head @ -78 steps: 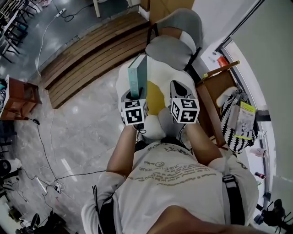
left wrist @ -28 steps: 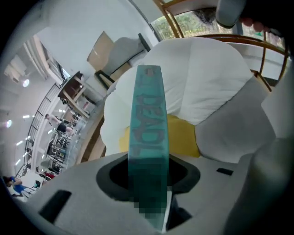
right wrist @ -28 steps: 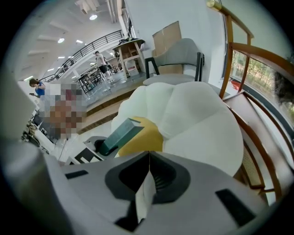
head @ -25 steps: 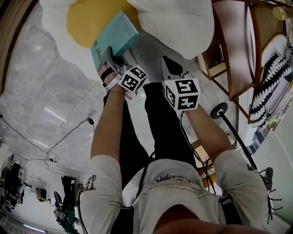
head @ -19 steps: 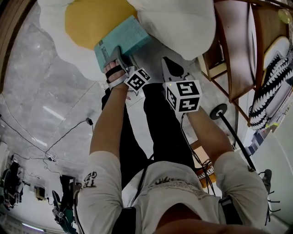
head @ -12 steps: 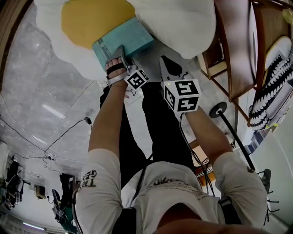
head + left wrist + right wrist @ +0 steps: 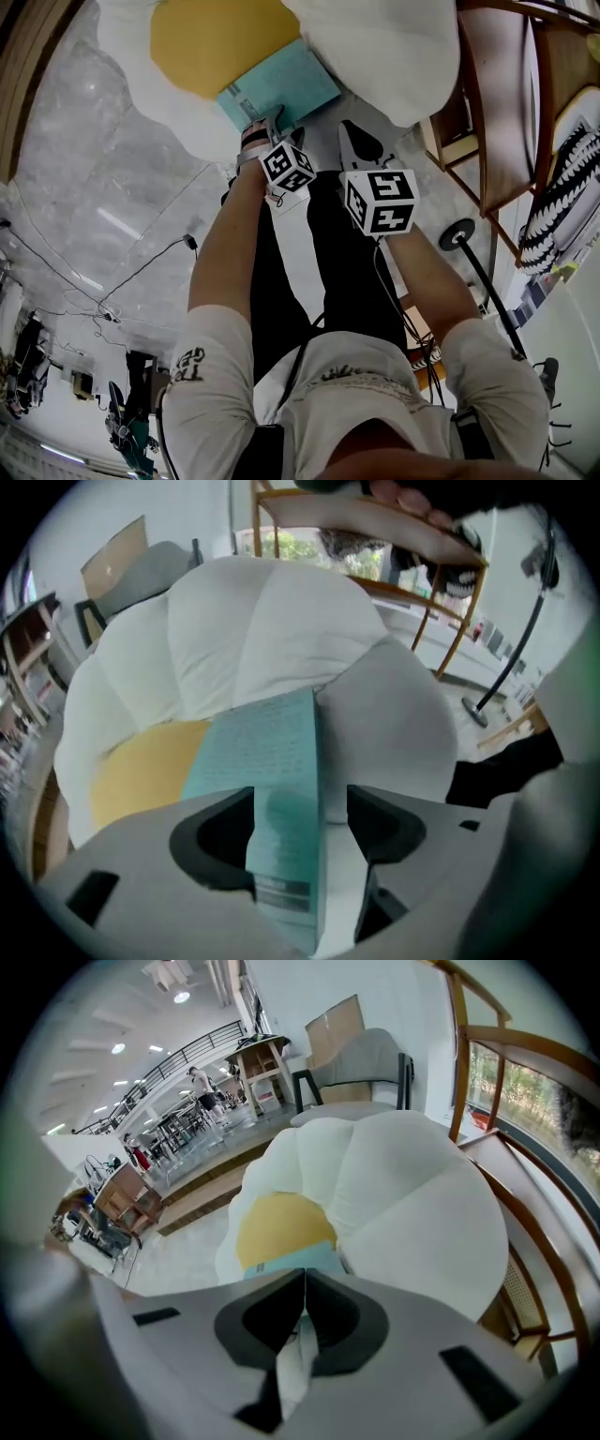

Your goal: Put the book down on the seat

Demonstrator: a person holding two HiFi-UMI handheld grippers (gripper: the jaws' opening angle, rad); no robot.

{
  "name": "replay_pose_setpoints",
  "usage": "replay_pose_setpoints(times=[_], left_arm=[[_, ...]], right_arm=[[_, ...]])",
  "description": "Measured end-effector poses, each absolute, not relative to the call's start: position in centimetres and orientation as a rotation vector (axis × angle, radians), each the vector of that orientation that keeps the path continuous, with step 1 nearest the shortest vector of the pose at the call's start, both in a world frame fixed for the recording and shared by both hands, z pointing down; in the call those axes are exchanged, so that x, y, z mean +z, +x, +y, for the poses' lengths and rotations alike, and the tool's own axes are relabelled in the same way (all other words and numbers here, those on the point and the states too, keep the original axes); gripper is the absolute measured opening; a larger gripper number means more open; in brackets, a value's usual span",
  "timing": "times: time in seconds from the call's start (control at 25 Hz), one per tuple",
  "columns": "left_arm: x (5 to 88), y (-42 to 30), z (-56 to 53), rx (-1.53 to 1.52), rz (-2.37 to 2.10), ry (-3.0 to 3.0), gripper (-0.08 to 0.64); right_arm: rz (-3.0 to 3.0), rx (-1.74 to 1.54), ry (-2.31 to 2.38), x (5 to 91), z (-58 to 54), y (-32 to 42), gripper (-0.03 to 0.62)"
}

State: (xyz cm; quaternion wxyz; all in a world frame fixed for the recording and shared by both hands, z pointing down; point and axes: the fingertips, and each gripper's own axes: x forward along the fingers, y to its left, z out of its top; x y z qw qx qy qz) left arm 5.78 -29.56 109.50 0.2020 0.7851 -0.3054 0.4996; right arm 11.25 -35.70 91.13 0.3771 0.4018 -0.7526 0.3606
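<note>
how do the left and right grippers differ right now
The left gripper has its jaws apart and opening, with the teal book between them; the right gripper has its jaws together on nothing. The left gripper is at the book's edge; the right gripper sits beside it, off the book. Both point toward the seat cushion.

Glossy grey marbled floor [image 7: 84,178], black cable [image 7: 141,272] trailing across. Wooden rack [image 7: 506,112] at right. Farther off: slatted wooden platform [image 7: 187,1199], grey chair [image 7: 361,1054], cardboard box [image 7: 330,1018] against white wall [image 7: 300,988]. Window [image 7: 534,1091] at right, greenery outside. Round ceiling lamps [image 7: 181,997] lit.
</note>
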Motion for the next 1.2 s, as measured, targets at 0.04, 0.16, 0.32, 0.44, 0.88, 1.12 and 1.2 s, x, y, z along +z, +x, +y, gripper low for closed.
replay_pose_setpoints(times=[0.04,0.16,0.32,0.44,0.88,1.12,1.2], left_arm=[[108.9,6.2,-29.4,1.307,-0.834,2.189,0.314],[106.8,5.0,-29.7,1.157,-0.904,2.143,0.281],[102.4,0.0,-31.3,1.004,-1.18,1.987,0.021],[98.1,-2.9,-33.1,0.858,-1.326,1.902,0.021],[73.5,-10.5,-40.7,0.474,-1.729,1.946,0.021],[63.2,-13.9,-39.1,0.369,-1.844,1.868,0.021],[60.0,-15.4,-38.4,0.313,-1.876,1.823,0.021]], right_arm=[[-1.931,0.911,1.025,90.9,-35.9,11.0,0.028],[-1.954,0.886,1.025,89.8,-36.4,10.2,0.028],[-1.985,0.858,1.043,87.6,-37.0,9.0,0.028],[-2.034,0.757,1.066,85.4,-38.4,8.1,0.028],[-2.344,0.647,1.205,70.0,-43.6,3.5,0.027],[-2.546,0.649,1.241,58.9,-44.0,0.6,0.026],[-2.583,0.547,1.299,55.0,-44.7,-0.1,0.026]])
